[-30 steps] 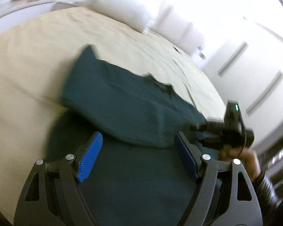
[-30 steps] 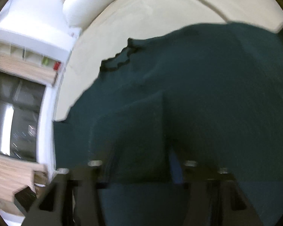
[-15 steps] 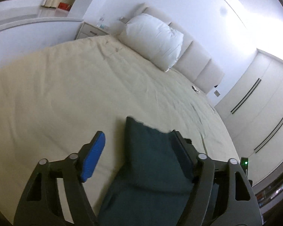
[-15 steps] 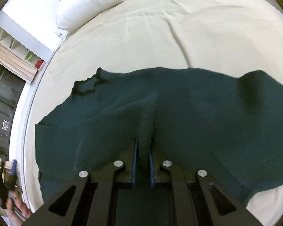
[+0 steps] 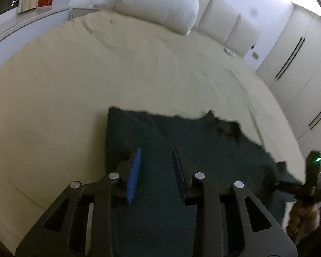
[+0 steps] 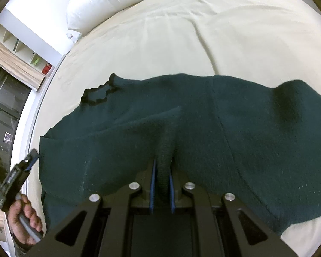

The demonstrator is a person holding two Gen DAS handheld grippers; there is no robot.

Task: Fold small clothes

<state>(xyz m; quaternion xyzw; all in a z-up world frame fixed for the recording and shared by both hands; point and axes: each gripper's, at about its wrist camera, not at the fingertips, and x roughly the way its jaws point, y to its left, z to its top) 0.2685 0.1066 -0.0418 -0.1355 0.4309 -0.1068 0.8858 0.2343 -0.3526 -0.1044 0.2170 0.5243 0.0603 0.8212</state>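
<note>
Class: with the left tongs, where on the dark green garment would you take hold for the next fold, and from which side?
Probably the garment's straight left edge, approached from the bare sheet side: it lies flat and free. The left tongs are closing over cloth there; the right tongs already pinch a ridge.

left wrist: close, angled down over bed [image 5: 75,90] | right wrist: likewise | shared: dark green garment [image 5: 182,145]

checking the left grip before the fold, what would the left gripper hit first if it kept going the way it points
Probably the dark green garment under the closing left gripper; depth is unclear.
</note>
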